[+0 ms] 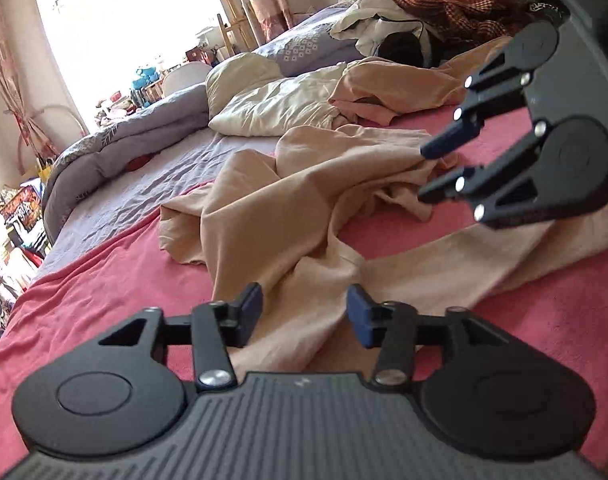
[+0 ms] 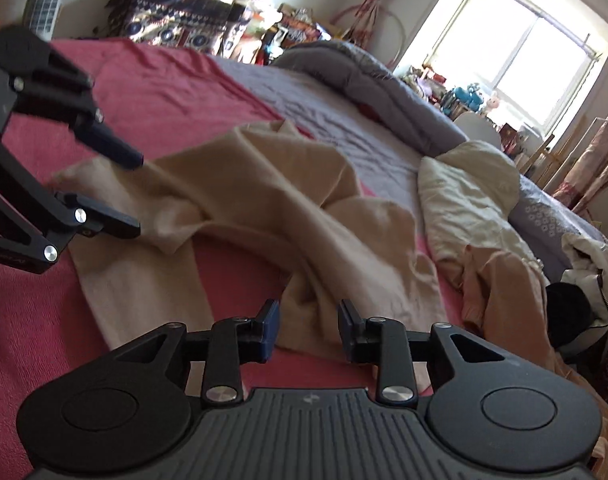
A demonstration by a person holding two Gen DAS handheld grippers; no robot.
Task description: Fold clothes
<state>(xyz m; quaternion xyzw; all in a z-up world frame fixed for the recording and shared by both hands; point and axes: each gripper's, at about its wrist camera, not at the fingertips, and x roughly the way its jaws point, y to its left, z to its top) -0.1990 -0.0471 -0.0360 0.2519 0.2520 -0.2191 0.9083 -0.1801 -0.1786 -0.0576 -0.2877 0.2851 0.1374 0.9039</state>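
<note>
A crumpled beige garment [image 1: 304, 200] lies spread on the pink blanket [image 1: 103, 280] that covers the bed. My left gripper [image 1: 304, 312] hovers low over the garment's near end. It is open, and the cloth runs between its blue-padded fingers without being pinched. My right gripper [image 2: 310, 328] is also open, just above a bunched fold of the same garment [image 2: 263, 208]. In the left wrist view the right gripper [image 1: 423, 174] comes in from the right, fingertips apart beside a rumpled fold. In the right wrist view the left gripper [image 2: 137, 196] shows at the left edge, jaws apart over the garment's far end.
A cream quilt [image 1: 275, 100] and a peach cloth [image 1: 404, 80] lie beyond the garment. A grey duvet [image 1: 123, 144] is rolled along the far side on a lilac sheet [image 1: 151, 196]. A heap of clothes [image 1: 444, 8] sits at the head of the bed. Cluttered furniture stands under the window.
</note>
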